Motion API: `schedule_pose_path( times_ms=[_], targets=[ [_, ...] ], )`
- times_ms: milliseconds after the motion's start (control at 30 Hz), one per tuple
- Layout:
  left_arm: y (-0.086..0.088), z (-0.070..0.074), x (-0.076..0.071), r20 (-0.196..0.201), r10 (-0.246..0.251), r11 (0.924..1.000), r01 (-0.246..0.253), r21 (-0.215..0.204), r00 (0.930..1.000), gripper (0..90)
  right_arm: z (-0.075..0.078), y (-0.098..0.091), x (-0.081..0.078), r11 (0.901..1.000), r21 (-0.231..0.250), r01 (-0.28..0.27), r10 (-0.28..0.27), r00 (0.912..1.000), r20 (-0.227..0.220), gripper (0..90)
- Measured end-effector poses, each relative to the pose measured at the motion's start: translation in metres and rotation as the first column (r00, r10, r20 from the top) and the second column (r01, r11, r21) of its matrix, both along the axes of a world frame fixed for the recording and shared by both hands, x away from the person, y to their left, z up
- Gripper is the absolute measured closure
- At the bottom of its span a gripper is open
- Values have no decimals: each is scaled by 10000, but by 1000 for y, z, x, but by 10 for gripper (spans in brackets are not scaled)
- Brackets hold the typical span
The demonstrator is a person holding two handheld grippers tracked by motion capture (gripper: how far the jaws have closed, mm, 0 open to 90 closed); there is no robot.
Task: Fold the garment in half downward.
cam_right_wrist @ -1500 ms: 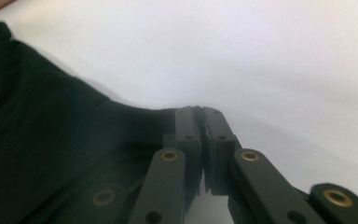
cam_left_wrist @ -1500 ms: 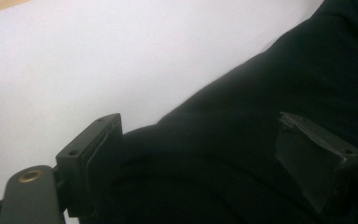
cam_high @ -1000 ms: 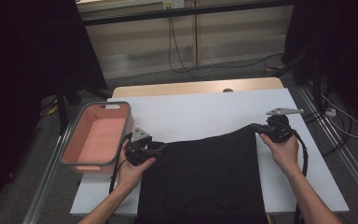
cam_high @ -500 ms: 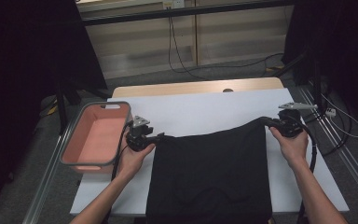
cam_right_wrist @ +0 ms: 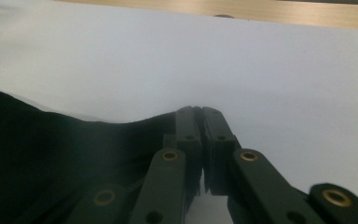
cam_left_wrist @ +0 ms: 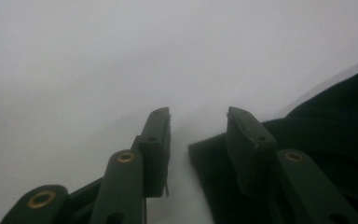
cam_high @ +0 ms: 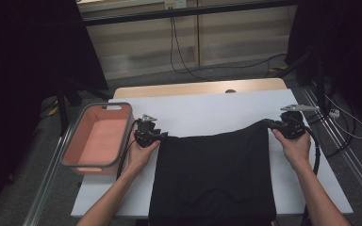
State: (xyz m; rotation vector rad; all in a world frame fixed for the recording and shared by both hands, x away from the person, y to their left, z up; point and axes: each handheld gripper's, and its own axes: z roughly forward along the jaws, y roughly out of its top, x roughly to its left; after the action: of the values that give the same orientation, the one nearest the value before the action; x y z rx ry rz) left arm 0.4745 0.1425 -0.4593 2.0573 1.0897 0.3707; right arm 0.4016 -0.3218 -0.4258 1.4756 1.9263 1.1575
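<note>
A black cloth (cam_high: 217,174) lies spread on the white table (cam_high: 207,108), reaching past the near edge. My left gripper (cam_high: 161,136) sits at the cloth's far left corner. In the left gripper view its jaws (cam_left_wrist: 198,114) stand apart and have just been closing. The cloth's corner (cam_left_wrist: 214,154) lies in the gap by the right-hand jaw, and no pad presses on it. My right gripper (cam_high: 269,124) is at the far right corner. It is shut (cam_right_wrist: 201,110) on the cloth's edge (cam_right_wrist: 51,149), which rises slightly off the table there.
A pink basket with a grey rim (cam_high: 70,141) stands on the table's left edge, close beside my left hand. White table surface stretches beyond the cloth to a wooden strip (cam_high: 193,88). Cables (cam_high: 344,127) run off the right side.
My left hand has slid away from the person to the cloth's far left corner. The cloth's far edge now lies straighter and wider. The right hand has barely moved.
</note>
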Motion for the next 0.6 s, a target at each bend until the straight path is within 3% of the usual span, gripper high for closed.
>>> schedule_pose_path(
  times_ms=[33, 100, 167, 267, 500, 567, 600],
  targets=[
    [0, 0, 0, -58, -263, 9995, 264, 171, 9996, 616, 0, 1, 0, 10000, -34, -18, 18, 10000, -1, 866],
    [-1, 0, -1, 16, -208, 9996, 208, 199, 9998, 631, 0, 1, 0, 10000, -10, -28, 28, 10000, 18, 866],
    [-1, -3, -2, -86, -280, 9995, 279, -158, 9996, 654, 1, 1, 0, 10000, -8, -42, 42, 10000, 35, 866],
    [0, -3, -4, -411, -682, 9971, 668, -357, 9968, 682, 0, 0, 0, 10000, 29, -43, 43, 10000, 10, 866],
    [-1, -3, -7, -575, -683, 9974, 668, -276, 9960, 704, 0, 2, 0, 9999, 19, -114, 114, 9999, 8, 866],
    [0, -3, -7, -799, -845, 9957, 810, -460, 9932, 744, 0, 2, 0, 9999, 5, -122, 122, 9999, 11, 866],
    [-1, -3, -8, -905, -891, 9943, 832, -670, 9919, 807, 0, 2, 0, 9999, 10, -124, 124, 9999, 0, 866]
  ],
)
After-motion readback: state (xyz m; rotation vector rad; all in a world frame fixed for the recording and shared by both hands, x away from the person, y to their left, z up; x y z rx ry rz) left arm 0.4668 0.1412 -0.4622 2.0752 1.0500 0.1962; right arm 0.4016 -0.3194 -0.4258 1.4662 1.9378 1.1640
